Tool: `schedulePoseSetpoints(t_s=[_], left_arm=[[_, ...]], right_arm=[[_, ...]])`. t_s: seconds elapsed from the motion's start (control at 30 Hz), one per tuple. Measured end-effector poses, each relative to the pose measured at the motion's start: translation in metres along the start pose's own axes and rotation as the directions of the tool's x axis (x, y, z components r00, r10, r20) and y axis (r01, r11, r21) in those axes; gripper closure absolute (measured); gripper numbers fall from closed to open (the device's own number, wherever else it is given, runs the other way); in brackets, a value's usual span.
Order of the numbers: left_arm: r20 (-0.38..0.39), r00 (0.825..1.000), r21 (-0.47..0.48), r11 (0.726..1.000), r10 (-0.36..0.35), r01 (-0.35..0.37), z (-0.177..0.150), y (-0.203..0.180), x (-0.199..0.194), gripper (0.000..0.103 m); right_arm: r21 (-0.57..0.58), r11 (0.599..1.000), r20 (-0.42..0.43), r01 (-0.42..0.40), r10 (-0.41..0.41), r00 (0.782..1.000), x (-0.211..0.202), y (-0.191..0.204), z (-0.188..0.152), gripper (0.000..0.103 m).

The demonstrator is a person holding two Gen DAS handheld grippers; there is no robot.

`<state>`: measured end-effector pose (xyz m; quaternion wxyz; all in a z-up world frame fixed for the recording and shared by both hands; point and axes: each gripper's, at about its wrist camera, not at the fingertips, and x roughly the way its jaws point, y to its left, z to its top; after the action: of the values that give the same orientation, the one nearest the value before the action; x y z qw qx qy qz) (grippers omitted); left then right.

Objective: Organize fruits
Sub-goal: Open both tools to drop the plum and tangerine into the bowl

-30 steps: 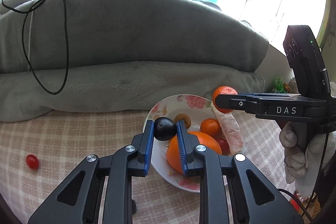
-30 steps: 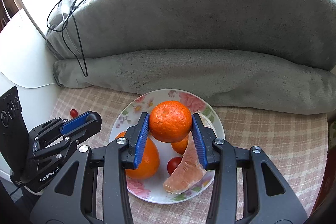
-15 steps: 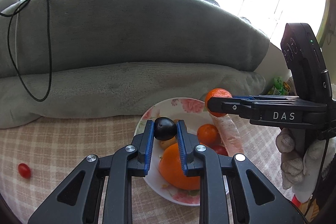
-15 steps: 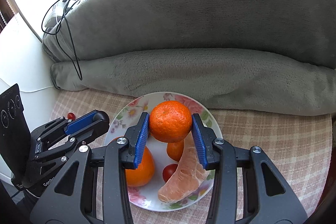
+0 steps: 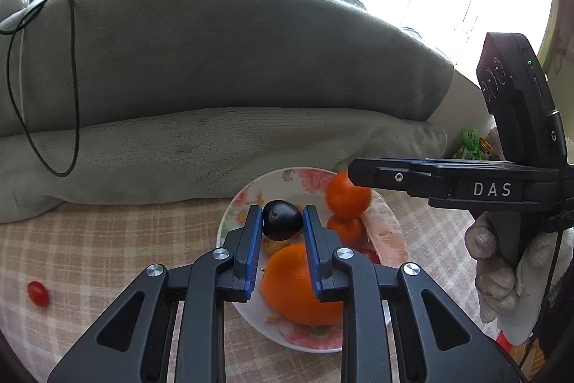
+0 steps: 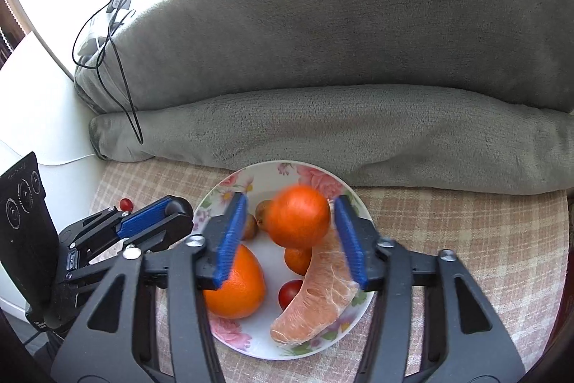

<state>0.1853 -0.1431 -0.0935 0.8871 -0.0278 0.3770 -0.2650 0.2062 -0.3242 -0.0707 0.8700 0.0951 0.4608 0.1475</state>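
A floral plate (image 6: pixel 315 174) sits on a checked cloth (image 6: pixel 448 232) before a grey blanket (image 6: pixel 323 42). The right gripper (image 6: pixel 290 232) has just been opening; its blue pads stand clear of a blurred tangerine (image 6: pixel 298 221) between them, apparently loose above the plate. On the plate lie an orange (image 6: pixel 236 289), a smaller tangerine (image 6: pixel 297 261), a pomelo segment (image 6: pixel 315 304) and a cherry tomato (image 6: pixel 290 289). The left gripper (image 5: pixel 282 232) pinches a dark grape (image 5: pixel 282 224) over the plate's near left side. The right gripper's side reads "DAS". Another cherry tomato (image 5: pixel 38 293) lies far left on the cloth.
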Motion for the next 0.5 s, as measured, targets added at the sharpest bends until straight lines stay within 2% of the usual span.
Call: schedulePoseSetpoints(t_s=[0.2,0.23,0.33,0.43,0.5], left_arm=[[0.005,1.000,0.006,1.000,0.000,0.000,0.000,-0.004,-0.002,0.071],[0.007,1.000,0.006,1.000,-0.001,0.001,0.000,-0.004,-0.003,0.067],[0.014,1.000,0.008,1.000,0.002,-0.002,0.000,-0.004,-0.008,0.065],[0.022,1.000,0.010,1.000,0.005,-0.005,-0.001,-0.004,-0.012,0.052],[0.028,1.000,0.009,1.000,0.008,-0.008,-0.001,-0.003,-0.016,0.049]], right_arm=[[0.000,1.000,0.028,0.007,-0.007,1.000,-0.010,0.001,0.002,0.042],[0.000,1.000,0.033,0.009,-0.009,0.999,-0.012,0.002,0.002,0.040],[-0.002,1.000,0.052,0.012,-0.012,0.999,-0.018,0.003,0.000,0.032],[-0.013,1.000,0.071,0.019,-0.018,0.997,-0.024,0.006,0.000,0.023],[-0.024,1.000,0.084,0.018,-0.016,0.996,-0.029,0.009,-0.001,0.018]])
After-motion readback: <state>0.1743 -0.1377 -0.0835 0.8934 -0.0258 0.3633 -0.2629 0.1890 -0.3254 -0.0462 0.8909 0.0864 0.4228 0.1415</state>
